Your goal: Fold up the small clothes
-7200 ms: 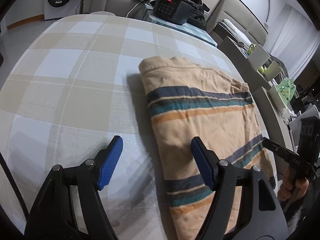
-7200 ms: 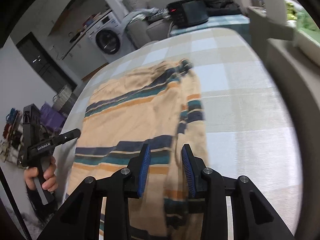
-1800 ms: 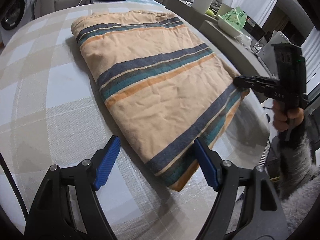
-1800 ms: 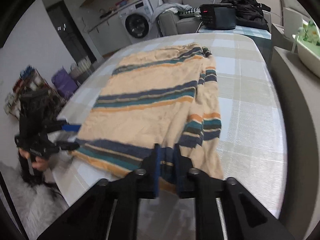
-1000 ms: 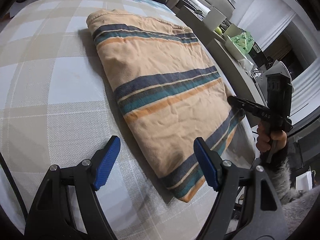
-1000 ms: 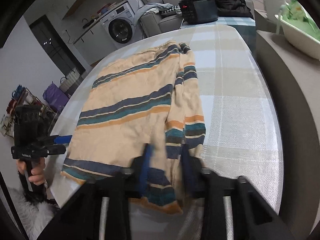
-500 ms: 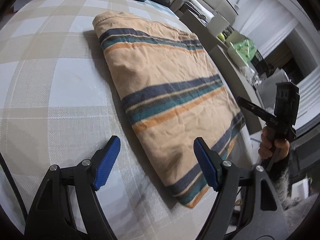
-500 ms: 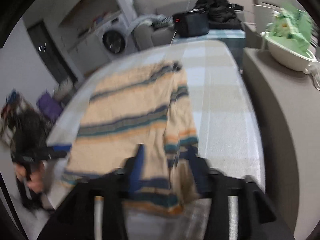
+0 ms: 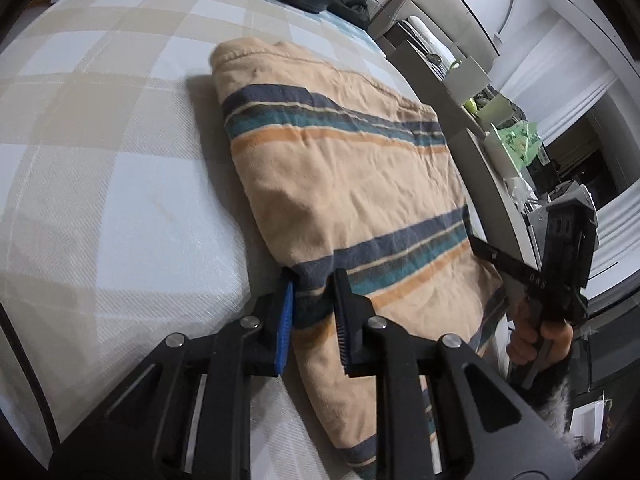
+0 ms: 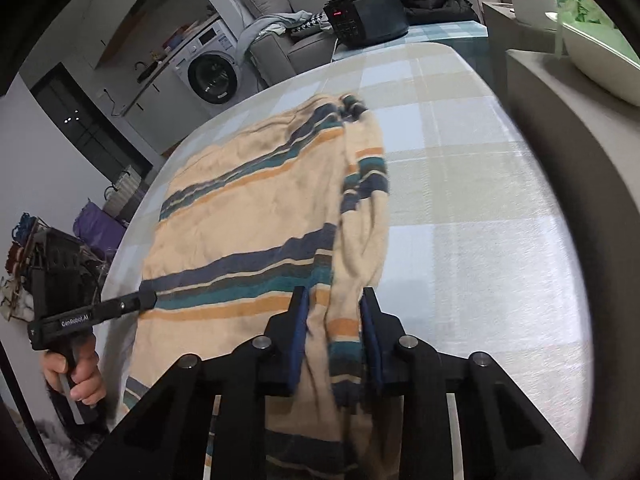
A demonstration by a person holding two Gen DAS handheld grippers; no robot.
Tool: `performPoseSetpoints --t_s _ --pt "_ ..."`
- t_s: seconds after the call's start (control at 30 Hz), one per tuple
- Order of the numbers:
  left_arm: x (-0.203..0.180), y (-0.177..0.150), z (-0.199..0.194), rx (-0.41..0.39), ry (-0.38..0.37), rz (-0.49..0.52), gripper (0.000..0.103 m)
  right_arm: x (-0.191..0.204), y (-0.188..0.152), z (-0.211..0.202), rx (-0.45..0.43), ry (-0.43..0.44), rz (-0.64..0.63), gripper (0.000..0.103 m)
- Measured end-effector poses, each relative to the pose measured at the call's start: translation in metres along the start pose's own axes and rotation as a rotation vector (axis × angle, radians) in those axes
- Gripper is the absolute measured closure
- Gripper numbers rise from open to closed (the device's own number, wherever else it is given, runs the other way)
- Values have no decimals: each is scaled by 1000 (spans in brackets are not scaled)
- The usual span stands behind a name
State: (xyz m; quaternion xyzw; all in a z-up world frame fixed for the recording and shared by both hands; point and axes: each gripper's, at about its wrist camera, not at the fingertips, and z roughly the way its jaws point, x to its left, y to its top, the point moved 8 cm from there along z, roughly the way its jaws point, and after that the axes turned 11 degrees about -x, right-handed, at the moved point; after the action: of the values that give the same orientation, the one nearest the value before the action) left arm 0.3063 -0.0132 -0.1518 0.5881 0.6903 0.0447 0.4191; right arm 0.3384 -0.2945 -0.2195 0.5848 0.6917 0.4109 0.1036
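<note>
A folded striped garment (image 9: 352, 184), peach with bands of navy, teal and orange, lies flat on the table (image 9: 100, 184), which is covered by a checked cloth in beige and pale blue. The garment reaches toward the table's near edge, where part of it hangs over.

The left claw (image 9: 314, 304) is pressed together on the garment's left folded edge, pinching a bunch of navy-banded fabric between its blue pads (image 9: 285, 320). The right claw (image 10: 332, 332) is closed on the garment's right side, gripping a gathered fold of cloth between its pads near the table's near edge. In the left wrist view the right claw's black tip lies against the garment's right edge, with the person's hand (image 9: 536, 332) holding its handle beyond the table's right edge.

Past the table's far edge stand a black appliance (image 10: 366, 18) with a red display, a grey sofa (image 10: 280, 48) and a washing machine (image 10: 210, 74).
</note>
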Motion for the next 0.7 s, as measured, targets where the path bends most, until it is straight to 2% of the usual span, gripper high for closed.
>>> performPoseSetpoints --t_s 0.07,0.2,0.4,0.5,0.63,0.7 --pt "10 9 -3 -18 18 -1 87 14 -1 7 -2 -3 13 78" --pt "44 47 -11 -78 81 -21 87 46 0 28 -26 6 41 78" --pt "69 97 2 -112 162 53 87 76 21 64 -86 -19 67 78" --pt "76 112 12 -118 196 76 87 82 27 77 -82 -34 89 78" --pt "76 118 14 -141 213 92 87 91 24 75 -81 -53 24 77" --pt "72 114 6 -155 251 130 87 91 24 70 -74 -50 -2 76"
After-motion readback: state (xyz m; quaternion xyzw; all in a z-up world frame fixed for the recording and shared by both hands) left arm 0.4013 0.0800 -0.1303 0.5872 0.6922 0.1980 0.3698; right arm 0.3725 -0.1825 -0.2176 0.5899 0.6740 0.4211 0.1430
